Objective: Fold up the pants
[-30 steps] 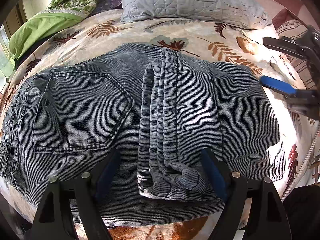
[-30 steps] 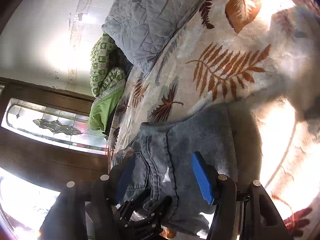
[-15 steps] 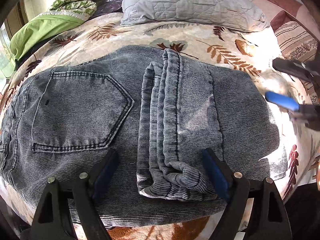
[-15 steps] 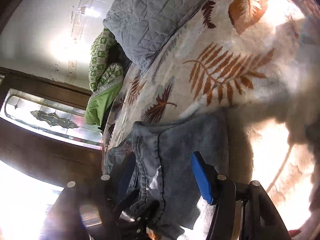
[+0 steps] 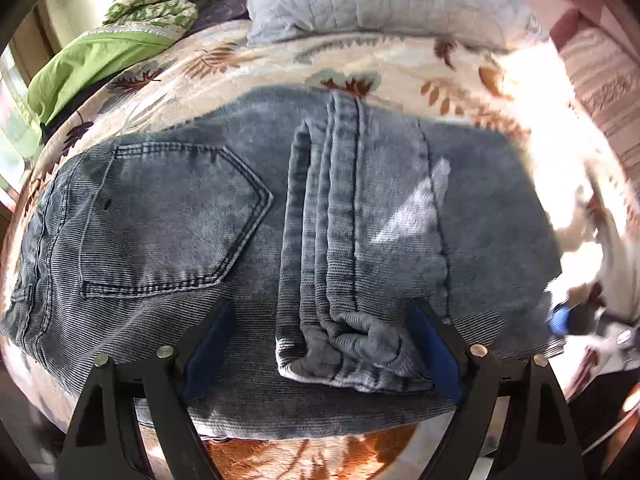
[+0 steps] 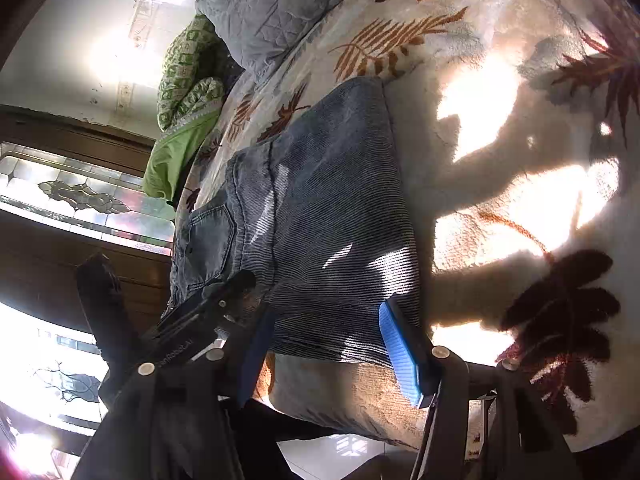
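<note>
While my left gripper (image 5: 320, 344) points down over the near edge of the bed, its jaws are opening, and the bunched hem end (image 5: 360, 340) of the folded leg lies between the blue pads (image 5: 434, 350) without being pressed. I see the pants (image 5: 256, 216), grey-blue denim, folded flat on the leaf-patterned blanket (image 5: 360, 64), back pocket (image 5: 172, 216) facing up at the left. My right gripper (image 6: 328, 344) sits at the pants' right end; its jaws are closing, with the denim edge showing between the pads and no clamp on it that I can make out. On the other gripper's black body, seen from the right wrist, there is pale lettering (image 6: 174, 356), too small and skewed for me to read. A grey quilted pillow (image 5: 380, 0) and green bedding (image 5: 92, 64) lie at the far side
</note>
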The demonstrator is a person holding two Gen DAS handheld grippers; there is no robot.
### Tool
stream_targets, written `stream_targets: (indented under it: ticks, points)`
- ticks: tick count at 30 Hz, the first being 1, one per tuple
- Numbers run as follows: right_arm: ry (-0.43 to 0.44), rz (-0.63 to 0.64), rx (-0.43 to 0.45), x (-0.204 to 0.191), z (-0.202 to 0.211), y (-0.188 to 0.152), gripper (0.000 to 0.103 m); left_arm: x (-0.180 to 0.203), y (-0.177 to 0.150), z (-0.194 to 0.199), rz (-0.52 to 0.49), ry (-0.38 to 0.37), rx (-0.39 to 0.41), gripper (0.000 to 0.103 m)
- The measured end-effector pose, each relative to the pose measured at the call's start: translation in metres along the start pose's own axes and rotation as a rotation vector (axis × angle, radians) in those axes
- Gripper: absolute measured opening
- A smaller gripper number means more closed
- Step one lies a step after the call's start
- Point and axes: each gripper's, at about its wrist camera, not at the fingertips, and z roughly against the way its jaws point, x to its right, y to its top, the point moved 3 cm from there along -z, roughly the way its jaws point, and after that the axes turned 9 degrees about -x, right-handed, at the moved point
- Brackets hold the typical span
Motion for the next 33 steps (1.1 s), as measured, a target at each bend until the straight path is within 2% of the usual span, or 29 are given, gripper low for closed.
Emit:
stream_targets:
  ticks: [1, 3, 5, 6, 7, 8, 9, 10, 12, 15, 17, 19, 21, 25, 28, 30, 33]
  points:
    - [-0.007, -0.003, -0.008, -0.003, 0.002, 0.001, 0.058, -0.002, 0.000, 0.001, -0.001, 0.012, 0.016, 0.095]
    - [-0.044, 0.018, 0.027, -0.012, 0.013, 0.004, 0.058, -0.010, 0.002, 0.006, 0.038, -0.024, -0.013, 0.095]
    - [-0.050, 0.064, 0.080, -0.023, 0.024, 0.008, 0.058, -0.013, 0.001, 0.017, 0.063, -0.074, 0.023, 0.094]
    - [-0.038, 0.082, 0.083, -0.027, 0.024, 0.010, 0.058, -0.013, 0.000, 0.020, 0.051, -0.076, 0.045, 0.094]
    - [-0.035, 0.082, 0.071, -0.027, 0.020, 0.013, 0.058, -0.010, -0.002, 0.017, 0.031, -0.055, 0.043, 0.094]
    - [-0.047, 0.072, 0.047, -0.022, 0.012, 0.015, 0.059, -0.006, -0.004, 0.008, 0.004, -0.034, 0.008, 0.094]
    - [-0.087, 0.045, 0.009, -0.013, 0.000, 0.016, 0.059, -0.005, -0.006, 0.001, -0.009, -0.033, -0.009, 0.095]
    - [-0.092, 0.020, -0.018, -0.005, -0.009, 0.015, 0.059, -0.008, -0.006, 0.004, 0.004, -0.051, 0.019, 0.095]
    - [-0.084, 0.024, 0.024, -0.010, -0.002, 0.013, 0.059, -0.014, -0.006, 0.012, 0.033, -0.102, 0.018, 0.095]
    - [-0.164, 0.092, 0.061, -0.027, 0.007, 0.010, 0.059, -0.030, -0.005, 0.035, 0.095, -0.188, 0.096, 0.095]
    - [-0.188, 0.133, 0.083, -0.038, 0.010, 0.008, 0.059, -0.049, -0.007, 0.053, 0.146, -0.214, 0.158, 0.095]
    - [-0.233, 0.161, 0.114, -0.048, 0.012, 0.007, 0.059, -0.075, -0.012, 0.067, 0.226, -0.209, 0.216, 0.095]
    - [-0.278, 0.194, 0.136, -0.058, 0.008, 0.007, 0.059, -0.102, -0.016, 0.074, 0.302, -0.163, 0.253, 0.095]
    - [-0.391, 0.260, 0.187, -0.079, -0.004, 0.007, 0.061, -0.135, -0.018, 0.064, 0.352, -0.052, 0.226, 0.095]
    - [-0.511, 0.320, 0.252, -0.093, -0.012, 0.006, 0.061, -0.149, -0.024, 0.059, 0.385, -0.041, 0.228, 0.095]
    - [-0.559, 0.359, 0.282, -0.100, -0.018, 0.004, 0.064, -0.153, -0.027, 0.054, 0.393, -0.052, 0.219, 0.095]
    - [-0.611, 0.380, 0.257, -0.097, -0.035, 0.004, 0.065, -0.153, -0.031, 0.052, 0.380, -0.055, 0.218, 0.095]
